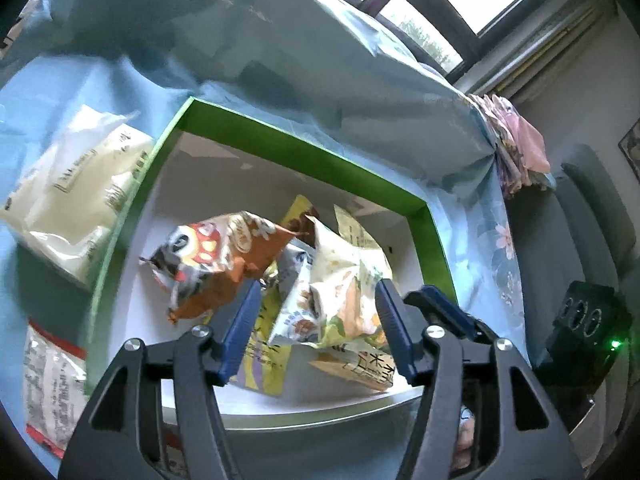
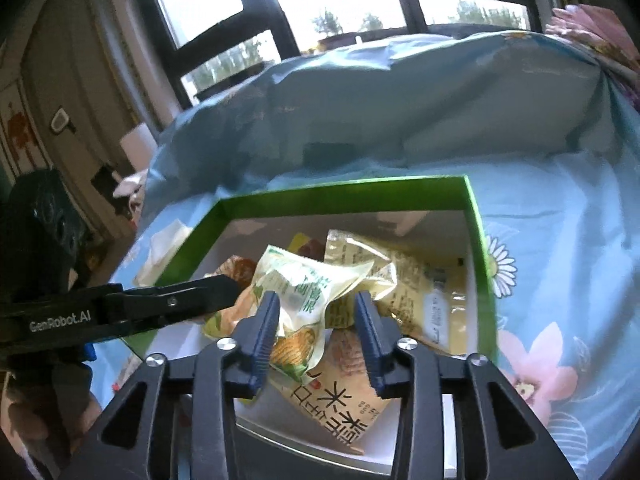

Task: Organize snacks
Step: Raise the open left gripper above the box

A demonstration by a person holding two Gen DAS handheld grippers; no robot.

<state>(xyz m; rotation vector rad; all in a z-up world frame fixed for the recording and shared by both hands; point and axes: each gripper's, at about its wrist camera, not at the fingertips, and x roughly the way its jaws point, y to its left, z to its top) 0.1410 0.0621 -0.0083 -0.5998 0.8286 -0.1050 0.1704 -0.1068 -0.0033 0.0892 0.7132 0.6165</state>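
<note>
Floral bedsheet (image 2: pixel 560 240), green box (image 2: pixel 340 194) piled with snacks; both tongs (image 1: pixel 316 320) (image 2: pixel 316 324) gaping, empty, poised over packets.

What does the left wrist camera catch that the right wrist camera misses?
Only the left wrist view shows the large white bag and the red-edged packet, both lying outside the box, plus the orange cartoon packet inside it. Only the right wrist view shows the daisy print on the bedsheet. Both show the green box holding snacks, and the corn-print packet.
</note>
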